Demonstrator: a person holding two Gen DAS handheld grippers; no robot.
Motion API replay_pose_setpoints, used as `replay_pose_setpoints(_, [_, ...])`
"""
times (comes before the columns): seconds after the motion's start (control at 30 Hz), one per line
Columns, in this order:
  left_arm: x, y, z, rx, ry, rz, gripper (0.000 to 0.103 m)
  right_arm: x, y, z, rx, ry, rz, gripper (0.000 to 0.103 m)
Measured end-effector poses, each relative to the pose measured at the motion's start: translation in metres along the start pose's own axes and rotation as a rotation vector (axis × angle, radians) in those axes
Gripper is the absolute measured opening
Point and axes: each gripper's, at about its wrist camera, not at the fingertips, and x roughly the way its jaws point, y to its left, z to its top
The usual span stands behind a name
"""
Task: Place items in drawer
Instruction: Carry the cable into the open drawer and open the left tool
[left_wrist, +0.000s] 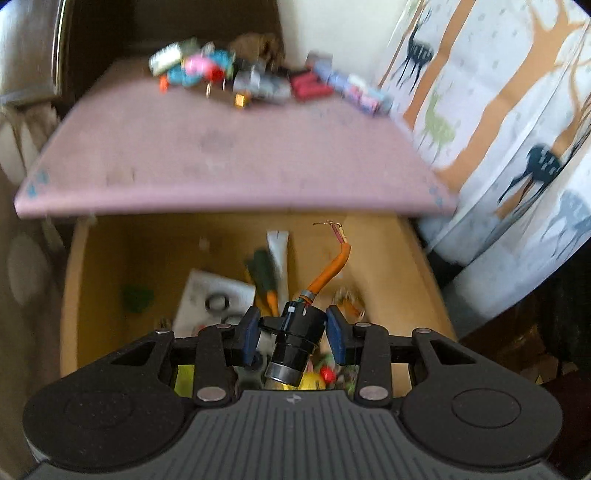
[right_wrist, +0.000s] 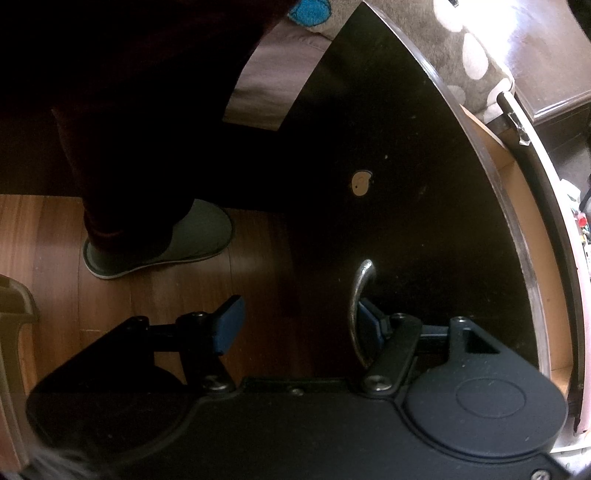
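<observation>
Between the left hand-held gripper (left_wrist: 291, 334) pads sits the black connector (left_wrist: 295, 343)

One black connector (left_wrist: 295, 332), one open drawer (left_wrist: 406, 251), one metal handle (right_wrist: 360, 295), one slipper (right_wrist: 177, 240).

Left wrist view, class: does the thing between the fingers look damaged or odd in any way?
Yes. The black plug in the left gripper, above the open drawer, carries only a short orange cable. The cable ends abruptly, with bare wire strands sticking out, so it looks cut or torn off.
</observation>
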Motion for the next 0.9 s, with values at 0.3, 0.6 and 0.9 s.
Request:
replay_pose_setpoints(0.3, [0.067, -0.003, -0.007, -0.057, 0.1, 0.121, 0.036, 0.003, 0.001, 0.0, -0.006, -0.002, 0.0, 0.067])
replay_pose_setpoints(0.6, [0.121, -0.011, 0.007, -0.004, 0.117, 0.215, 0.036, 0.004, 0.001, 0.0, -0.009, -0.006, 0.001, 0.068])
replay_pose_setpoints(0.9, [0.154, -0.016, 0.007, 0.064, 0.132, 0.28, 0.037, 0.004, 0.002, -0.001, -0.01, -0.008, 0.0, 0.068])
